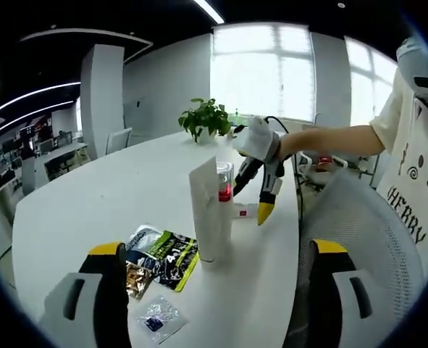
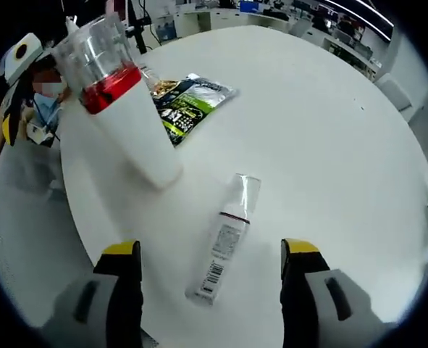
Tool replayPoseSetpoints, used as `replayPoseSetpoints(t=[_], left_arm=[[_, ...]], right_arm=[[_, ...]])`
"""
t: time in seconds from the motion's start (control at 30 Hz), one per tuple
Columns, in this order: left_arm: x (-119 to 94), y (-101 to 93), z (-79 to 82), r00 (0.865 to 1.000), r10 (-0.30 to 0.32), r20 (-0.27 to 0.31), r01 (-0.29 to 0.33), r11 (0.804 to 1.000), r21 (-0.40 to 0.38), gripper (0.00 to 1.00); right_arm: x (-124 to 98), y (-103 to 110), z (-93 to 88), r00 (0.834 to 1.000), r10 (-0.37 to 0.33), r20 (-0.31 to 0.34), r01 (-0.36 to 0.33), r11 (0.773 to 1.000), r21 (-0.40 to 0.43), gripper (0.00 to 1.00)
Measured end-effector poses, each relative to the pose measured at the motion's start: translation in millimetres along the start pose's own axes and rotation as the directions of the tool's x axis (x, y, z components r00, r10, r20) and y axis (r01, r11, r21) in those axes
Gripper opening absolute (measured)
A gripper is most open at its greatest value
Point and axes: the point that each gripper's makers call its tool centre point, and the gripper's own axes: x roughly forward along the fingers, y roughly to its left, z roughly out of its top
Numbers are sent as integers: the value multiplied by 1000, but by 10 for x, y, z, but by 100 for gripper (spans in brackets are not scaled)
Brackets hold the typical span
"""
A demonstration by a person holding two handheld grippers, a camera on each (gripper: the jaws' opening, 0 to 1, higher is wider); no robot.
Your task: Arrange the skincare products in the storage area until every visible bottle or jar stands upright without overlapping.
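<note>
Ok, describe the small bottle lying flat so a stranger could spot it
On the white table, just ahead of the right gripper and its open jaws, lies the slim bottle. Unlike the upright red-banded bottle and the green sachets beyond, it lies flat, clear-capped, barcode showing.

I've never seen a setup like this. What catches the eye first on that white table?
A tall white bottle with a red band and clear cap stands upright near the table edge, with shiny snack packets lying flat beside it. In the right gripper view, a small slim bottle lies on its side between the open yellow-tipped fingers. A potted plant sits at the far edge.
</note>
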Motion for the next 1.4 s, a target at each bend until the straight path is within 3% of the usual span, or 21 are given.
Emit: replayPoseSetpoints(t=[0.53,0.77,1.13,1.4], left_arm=[[-15,-22,-3,1000,6,10,-6,1000,-11,99],[-3,-54,-53,1000,9,4,-9,1000,-23,99],[-2,-101,-50,1000,9,6,-9,999,-32,98],[23,-163,-29,1000,1,13,-1,1000,-29,98]], right_arm=[[79,-37,-85,1000,-26,-16,27,999,44,63],[86,-24,-113,996,-74,-54,74,997,-6,60],[87,-48,-115,996,-81,-33,81,997,5,58],[96,-32,-95,996,-85,-20,85,996,9,51]])
